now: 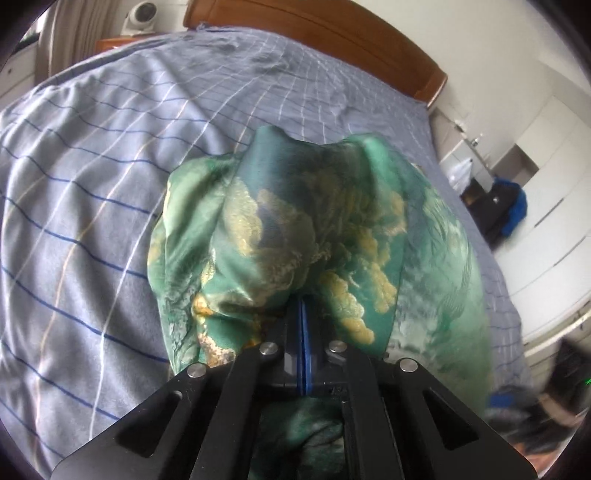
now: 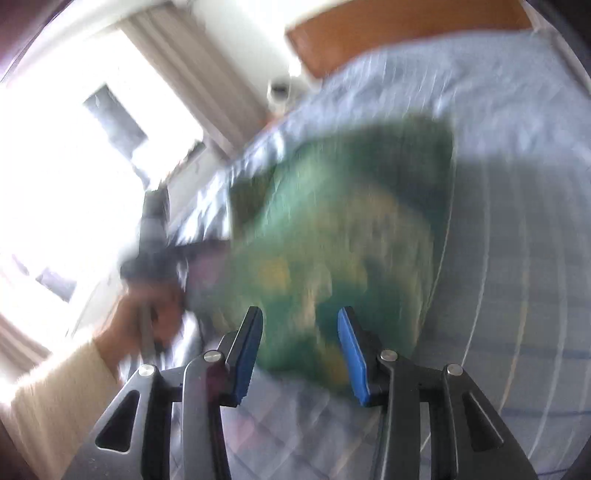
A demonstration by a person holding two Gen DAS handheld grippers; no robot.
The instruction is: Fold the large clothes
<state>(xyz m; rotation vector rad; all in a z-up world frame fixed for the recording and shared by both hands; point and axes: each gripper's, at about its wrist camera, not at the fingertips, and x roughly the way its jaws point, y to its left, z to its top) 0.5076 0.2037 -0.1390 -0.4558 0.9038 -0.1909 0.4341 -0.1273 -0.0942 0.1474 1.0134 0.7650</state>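
Checked blue bedspread carries green patterned garment, bunched and lifted by left gripper clamped on it; right gripper gapes empty, likely needing a free edge next.

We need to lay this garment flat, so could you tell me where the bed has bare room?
Bare checked bedspread lies left of the green garment, and between it and the wooden headboard. Crowded: the garment bunches around the shut left gripper.
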